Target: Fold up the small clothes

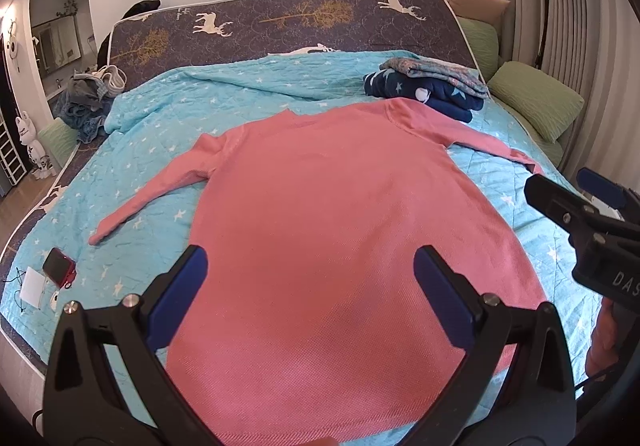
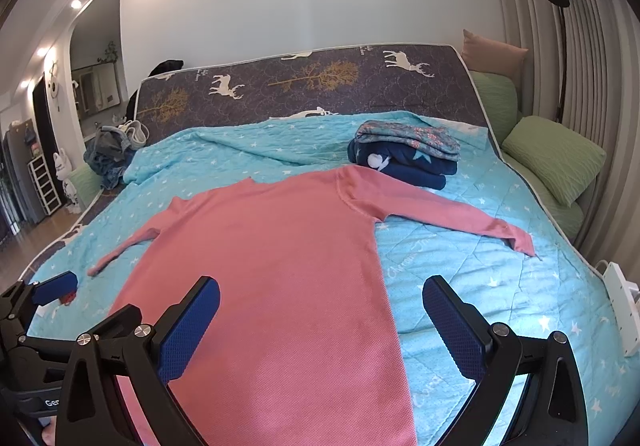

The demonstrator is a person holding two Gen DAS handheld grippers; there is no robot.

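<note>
A pink long-sleeved top [image 1: 336, 214] [image 2: 280, 270] lies flat on the turquoise star quilt [image 1: 168, 114] [image 2: 480, 278], both sleeves spread out to the sides, neck toward the headboard. My left gripper [image 1: 310, 298] hovers open above the top's lower body with nothing between its blue pads. My right gripper [image 2: 320, 330] is open too, over the top's right hem edge, and holds nothing. In the left wrist view the right gripper [image 1: 568, 186] shows at the right edge. The left gripper [image 2: 52, 288] shows at the lower left of the right wrist view.
A stack of folded clothes [image 1: 428, 86] [image 2: 404, 150] sits near the headboard behind the top's right shoulder. A heap of unfolded clothes [image 1: 92, 94] [image 2: 112, 150] lies at the far left corner. A red phone [image 1: 60, 266] and white card lie left. Green pillows [image 2: 556, 154] line the right.
</note>
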